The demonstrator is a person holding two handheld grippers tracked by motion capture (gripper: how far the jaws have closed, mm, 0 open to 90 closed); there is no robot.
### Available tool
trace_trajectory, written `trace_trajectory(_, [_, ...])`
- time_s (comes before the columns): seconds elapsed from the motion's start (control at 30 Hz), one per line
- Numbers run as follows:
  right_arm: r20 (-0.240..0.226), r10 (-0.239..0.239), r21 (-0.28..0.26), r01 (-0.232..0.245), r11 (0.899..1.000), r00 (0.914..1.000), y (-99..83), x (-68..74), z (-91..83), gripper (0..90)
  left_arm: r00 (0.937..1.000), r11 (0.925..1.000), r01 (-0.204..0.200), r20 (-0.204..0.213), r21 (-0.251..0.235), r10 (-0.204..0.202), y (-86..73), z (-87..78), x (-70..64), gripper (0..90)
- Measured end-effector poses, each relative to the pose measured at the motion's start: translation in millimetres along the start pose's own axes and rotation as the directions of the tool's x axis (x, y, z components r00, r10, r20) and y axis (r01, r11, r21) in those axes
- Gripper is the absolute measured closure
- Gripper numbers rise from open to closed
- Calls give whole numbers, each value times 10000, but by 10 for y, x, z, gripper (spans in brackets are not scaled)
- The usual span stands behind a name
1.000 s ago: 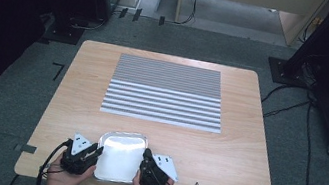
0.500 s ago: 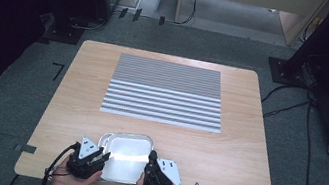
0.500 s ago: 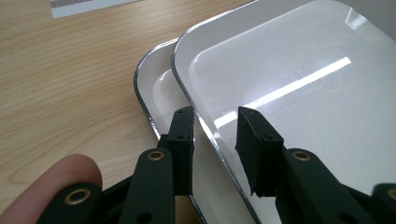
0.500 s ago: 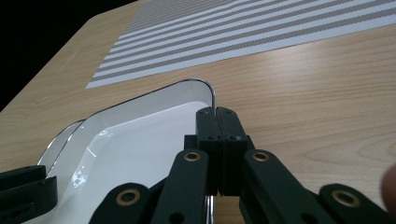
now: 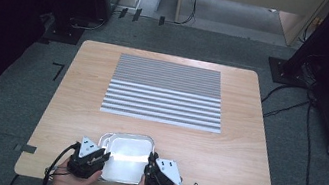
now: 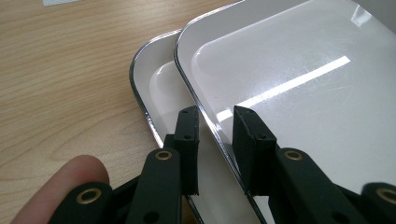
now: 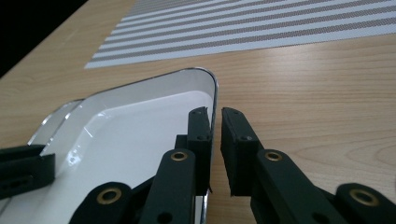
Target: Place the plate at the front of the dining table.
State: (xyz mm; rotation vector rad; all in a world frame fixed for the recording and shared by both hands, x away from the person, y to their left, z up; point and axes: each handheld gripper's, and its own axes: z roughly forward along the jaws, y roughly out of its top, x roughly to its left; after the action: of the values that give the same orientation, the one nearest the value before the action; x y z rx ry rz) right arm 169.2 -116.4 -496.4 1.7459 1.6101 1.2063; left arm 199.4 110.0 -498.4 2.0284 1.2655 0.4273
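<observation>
At the lower centre of the high view, the left gripper [image 5: 98, 155] and right gripper [image 5: 152, 164] straddle the upper tray's [image 5: 127, 157] opposite rims, jaws apart; beyond on the bench [image 5: 239, 150], a striped mat [image 5: 165, 91].

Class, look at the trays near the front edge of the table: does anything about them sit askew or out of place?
Yes. Two trays are stacked, but the upper tray sits shifted off the lower tray, leaving its corner and rim exposed.

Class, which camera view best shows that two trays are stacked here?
The left gripper view: the upper tray sits offset over the lower tray, both rims distinct. The high view shows the lower tray's rim as a sliver; the right gripper view shows a corner of it.
</observation>
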Motion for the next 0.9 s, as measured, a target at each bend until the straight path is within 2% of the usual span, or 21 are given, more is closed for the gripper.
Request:
trace_trajectory(0.07, [172,-312,157,309,9994,9994,-31,12,17,814,10000,10000,11,-13,-16,-11,-1,1,-1,722])
trace_trajectory(0.23, [141,-268,332,263,9991,9995,-44,37,29,856,10000,10000,25,-37,-32,-25,-3,1,-6,724])
trace_trajectory(0.3, [91,158,471,-162,9988,9998,-36,30,33,868,10000,10000,58,-31,-48,-58,-5,2,-5,725])
trace_trajectory(0.33, [91,158,471,-162,9988,9998,-36,30,33,868,10000,10000,70,-28,-61,-70,-5,3,-8,725])
trace_trajectory(0.37, [-2,633,353,-633,9974,9980,-41,-4,41,885,9999,9999,107,37,-92,-107,-5,6,-17,722])
trace_trajectory(0.5, [252,770,51,-771,9970,9967,-59,-9,48,900,9999,9998,113,108,-147,-111,-4,1,-33,716])
trace_trajectory(0.57, [240,1180,-126,-1177,9930,9927,-76,-19,47,900,9996,9995,221,189,-233,-217,-1,-8,-36,715])
trace_trajectory(0.63, [290,1398,-301,-1390,9898,9897,-102,-26,40,900,9992,9991,304,255,-297,-296,5,-16,-34,716])
trace_trajectory(0.73, [335,1511,-415,-1496,9879,9880,-119,-21,30,900,9973,9978,586,463,-315,-571,2,-14,-22,718])
trace_trajectory(0.8, [357,1578,-503,-1559,9865,9868,-128,-16,17,900,9940,9950,920,625,-383,-895,6,-18,-7,737])
trace_trajectory(0.9, [308,1664,-536,-1646,9849,9856,-128,-8,9,900,9931,9926,1089,502,-536,-1062,18,-27,-3,782])
